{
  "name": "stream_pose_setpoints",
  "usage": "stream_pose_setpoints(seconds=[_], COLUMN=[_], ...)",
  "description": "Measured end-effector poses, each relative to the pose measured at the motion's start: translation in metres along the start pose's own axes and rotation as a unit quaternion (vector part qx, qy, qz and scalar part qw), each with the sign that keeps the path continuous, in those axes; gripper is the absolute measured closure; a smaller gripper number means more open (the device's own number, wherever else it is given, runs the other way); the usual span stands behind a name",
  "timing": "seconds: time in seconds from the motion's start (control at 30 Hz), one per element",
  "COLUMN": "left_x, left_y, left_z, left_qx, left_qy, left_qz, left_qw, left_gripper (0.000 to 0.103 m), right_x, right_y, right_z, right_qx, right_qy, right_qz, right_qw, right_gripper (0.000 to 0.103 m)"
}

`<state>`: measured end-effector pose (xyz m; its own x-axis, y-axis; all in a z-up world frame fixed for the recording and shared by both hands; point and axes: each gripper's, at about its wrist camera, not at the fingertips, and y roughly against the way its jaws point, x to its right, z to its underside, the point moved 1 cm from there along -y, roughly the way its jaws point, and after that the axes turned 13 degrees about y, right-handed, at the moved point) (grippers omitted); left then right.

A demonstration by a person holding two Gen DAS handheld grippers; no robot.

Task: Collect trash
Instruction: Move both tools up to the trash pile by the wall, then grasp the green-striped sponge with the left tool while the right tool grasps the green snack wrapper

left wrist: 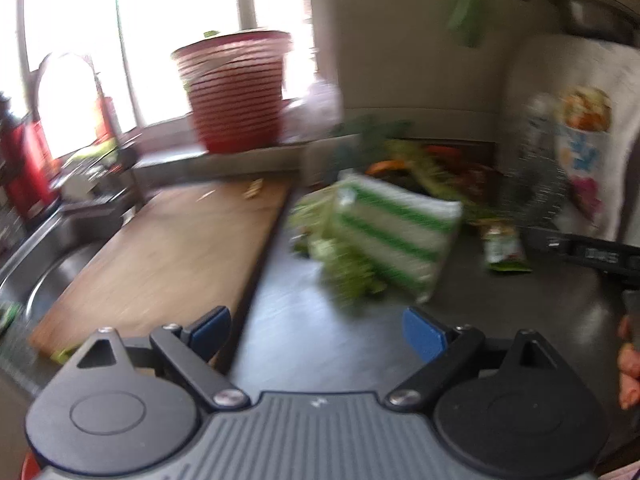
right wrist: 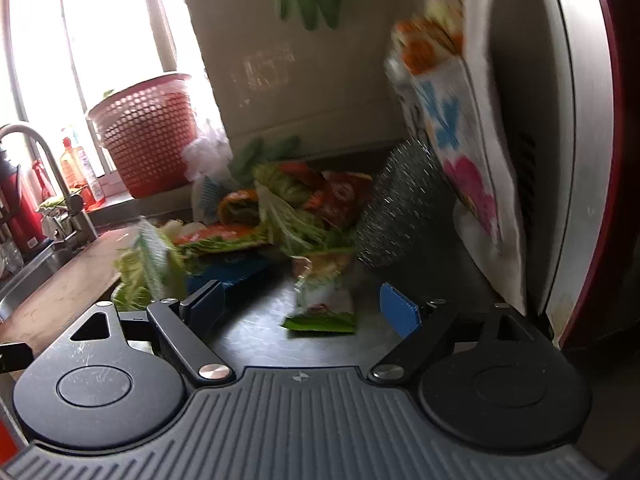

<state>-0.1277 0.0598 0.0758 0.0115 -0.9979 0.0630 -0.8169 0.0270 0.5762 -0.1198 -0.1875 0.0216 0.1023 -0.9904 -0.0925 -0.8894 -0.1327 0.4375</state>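
A green-edged snack wrapper (right wrist: 320, 312) lies on the dark surface (right wrist: 248, 332) just ahead of the right hand-held gripper (right wrist: 304, 308), between its blue fingers. One green-striped bag (left wrist: 396, 236) lies ahead of the left hand-held gripper (left wrist: 316, 332), among vegetable scraps (right wrist: 288, 216). One red basket (left wrist: 236, 88) stands on the sill. Both hand-held grippers are spread wide, holding and touching nothing.

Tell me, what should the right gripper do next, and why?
Probably ease forward and down over the small green-edged wrapper. The right gripper is open and empty, and that wrapper lies flat on the dark counter just ahead between its fingers, nearer than the leafy pile.
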Motion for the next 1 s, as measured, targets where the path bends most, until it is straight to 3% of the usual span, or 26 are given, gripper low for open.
stream_pose_setpoints(seconds=[0.2, 0.47, 0.6, 0.87, 1.0], left_x=[0.047, 0.087, 0.093, 0.093, 0.092], left_y=[-0.021, -0.068, -0.087, -0.107, -0.111], left_z=[0.002, 0.002, 0.000, -0.010, -0.012], left_qx=[0.017, 0.038, 0.051, 0.052, 0.050], left_qy=[-0.057, -0.100, -0.116, -0.105, -0.093], left_qz=[0.033, 0.009, -0.026, -0.047, -0.049], left_qw=[0.9977, 0.9942, 0.9916, 0.9920, 0.9932], left_gripper=[0.010, 0.011, 0.019, 0.039, 0.048], right_x=[0.026, 0.023, 0.020, 0.019, 0.014], right_y=[-0.023, -0.055, -0.063, -0.080, -0.090], right_z=[0.002, -0.012, -0.012, -0.011, -0.010], right_qx=[-0.018, -0.022, -0.025, -0.040, -0.051], right_qy=[-0.036, -0.038, -0.030, -0.028, -0.018], right_qz=[-0.034, -0.075, -0.074, -0.069, -0.059], right_qw=[0.999, 0.996, 0.996, 0.996, 0.997], right_gripper=[0.000, 0.005, 0.010, 0.014, 0.027])
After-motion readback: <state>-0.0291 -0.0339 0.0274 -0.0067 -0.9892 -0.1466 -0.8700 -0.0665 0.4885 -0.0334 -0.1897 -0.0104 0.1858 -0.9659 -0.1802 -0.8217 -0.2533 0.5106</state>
